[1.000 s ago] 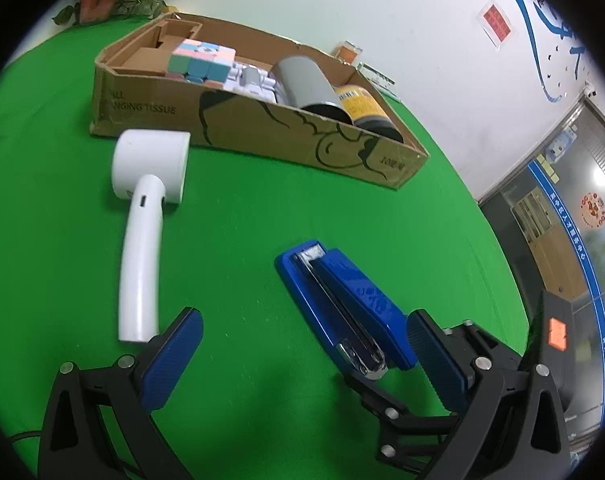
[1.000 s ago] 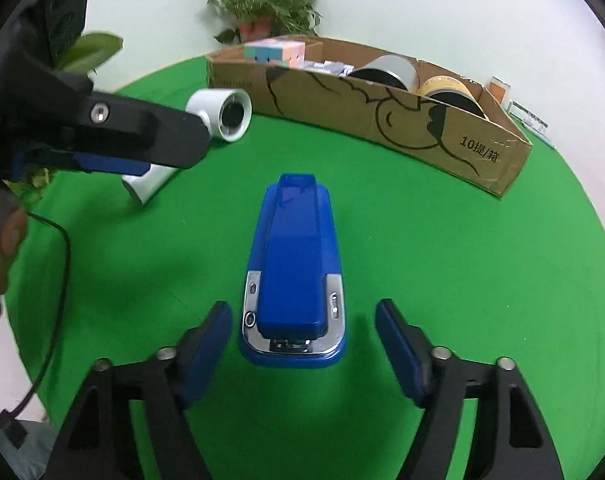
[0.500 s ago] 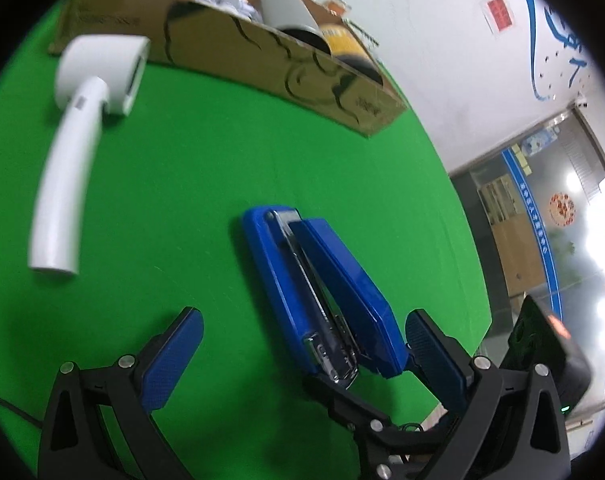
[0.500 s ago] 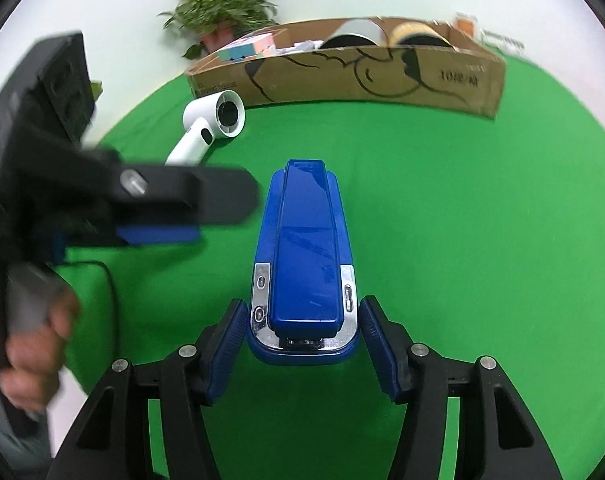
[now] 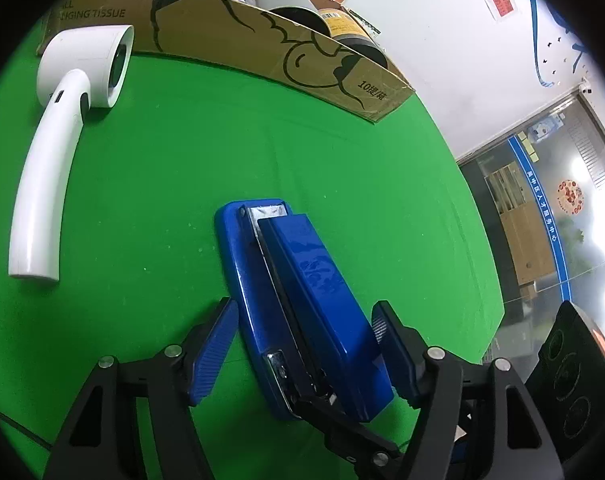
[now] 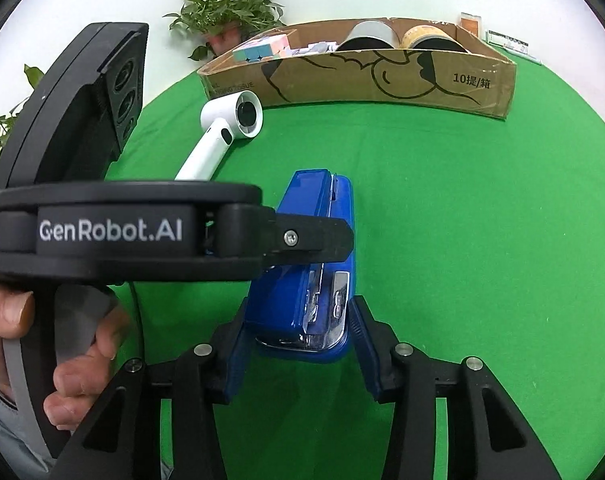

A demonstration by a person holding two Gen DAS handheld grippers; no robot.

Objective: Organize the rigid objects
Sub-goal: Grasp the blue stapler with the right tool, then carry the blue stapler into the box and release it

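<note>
On the left we see the white hair dryer [image 5: 58, 152] lying loose on the green cloth [image 5: 162, 160], just in front of the cardboard box [image 5: 230, 36]; we judge it is left to pack. In the middle lies the blue stapler [image 5: 302, 304], tilted on its side. Our left gripper [image 5: 306, 356] is closing around it, pads not clearly pressing. Our right gripper [image 6: 298, 348] is closing too and already touches its rear end. The box holds a cube [image 6: 262, 50] and two cans [image 6: 372, 34].
</note>
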